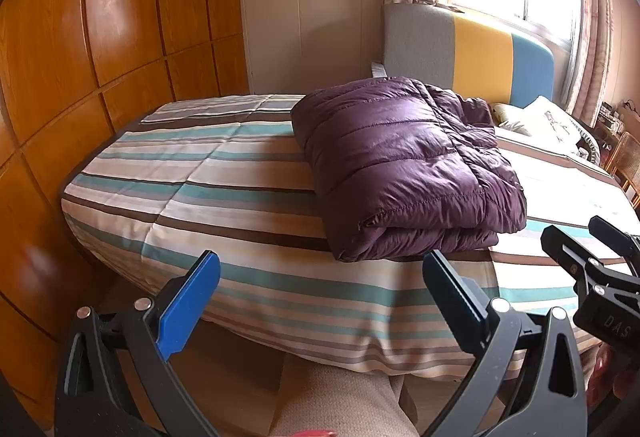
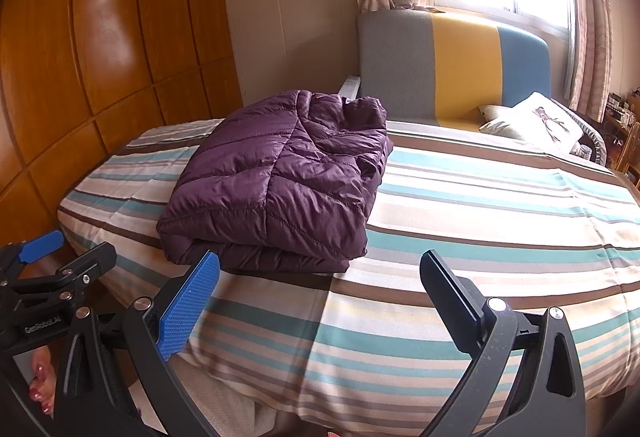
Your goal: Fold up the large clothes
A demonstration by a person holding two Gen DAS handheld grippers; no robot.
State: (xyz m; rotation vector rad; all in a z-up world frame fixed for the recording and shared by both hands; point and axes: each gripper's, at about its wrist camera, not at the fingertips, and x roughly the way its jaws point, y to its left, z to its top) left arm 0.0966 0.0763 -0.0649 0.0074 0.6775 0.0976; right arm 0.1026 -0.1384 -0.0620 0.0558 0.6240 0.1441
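Note:
A purple quilted down jacket (image 1: 404, 165) lies folded into a thick rectangle on the striped bed (image 1: 224, 197). It also shows in the right wrist view (image 2: 280, 181), left of centre. My left gripper (image 1: 320, 269) is open and empty, held off the bed's near edge, short of the jacket. My right gripper (image 2: 320, 269) is open and empty too, off the near edge and to the right of the jacket. Each gripper shows at the edge of the other's view: the right one (image 1: 600, 269), the left one (image 2: 52, 257).
A wooden wardrobe (image 1: 80, 57) stands left of the bed. A grey, yellow and blue headboard (image 1: 480, 53) and a pillow (image 2: 536, 121) are at the far end under a bright window. A chair (image 1: 628, 165) and clutter stand at the far right.

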